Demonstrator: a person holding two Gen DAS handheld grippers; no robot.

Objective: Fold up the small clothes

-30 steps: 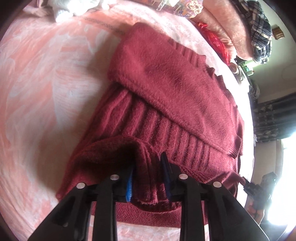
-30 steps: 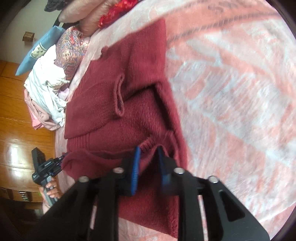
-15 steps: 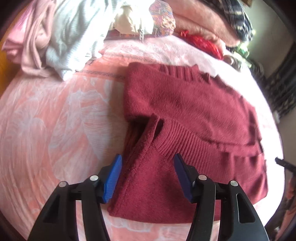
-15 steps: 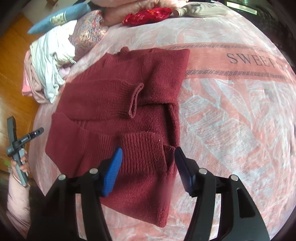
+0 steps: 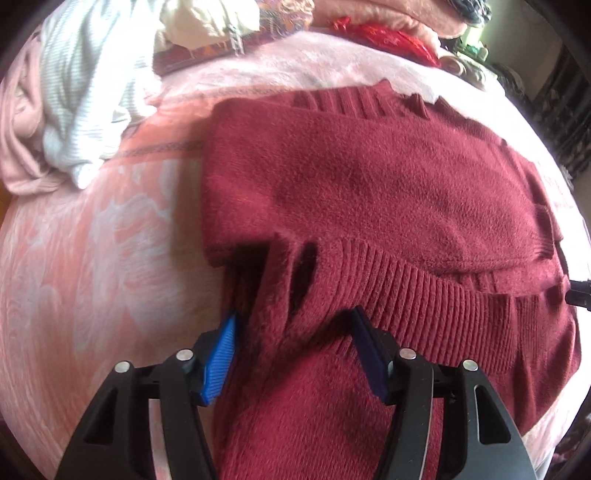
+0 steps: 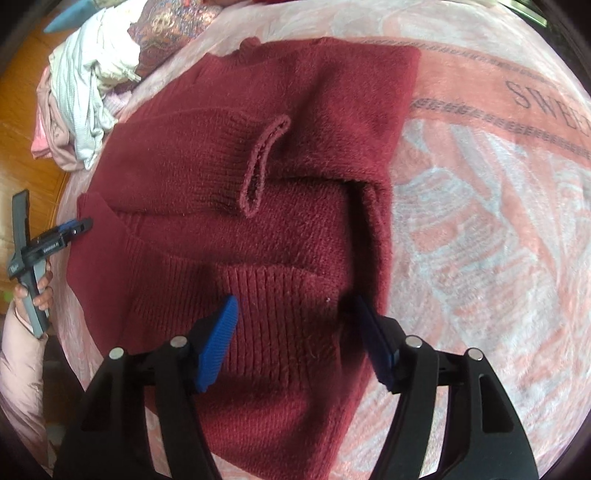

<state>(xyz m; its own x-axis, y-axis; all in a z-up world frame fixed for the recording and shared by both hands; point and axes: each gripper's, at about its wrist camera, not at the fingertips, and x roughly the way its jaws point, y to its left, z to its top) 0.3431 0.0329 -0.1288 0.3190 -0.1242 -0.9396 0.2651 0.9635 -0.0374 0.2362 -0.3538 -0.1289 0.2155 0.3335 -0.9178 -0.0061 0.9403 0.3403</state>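
Observation:
A dark red knit sweater point(image 5: 369, 184) lies partly folded on a pink patterned blanket point(image 5: 92, 258); it also shows in the right wrist view point(image 6: 221, 184), with a sleeve cuff point(image 6: 264, 162) folded across its middle. My left gripper point(image 5: 293, 325) is open, its blue pads on either side of the ribbed hem fold at the sweater's left edge. My right gripper point(image 6: 295, 312) is open, its pads on either side of the ribbed hem at the sweater's right edge. In the right wrist view the left gripper point(image 6: 55, 236) shows at the far left, held in a hand.
A pile of white and pink clothes point(image 5: 74, 92) lies at the back left of the bed; it also shows in the right wrist view point(image 6: 85, 85). Folded pink blankets and a red item point(image 5: 384, 35) lie at the back. A wooden floor point(image 6: 22, 110) borders the bed.
Both grippers were shut on the sweater's hem one second ago and have since opened, letting it go. Both have now moved in close over the hem again.

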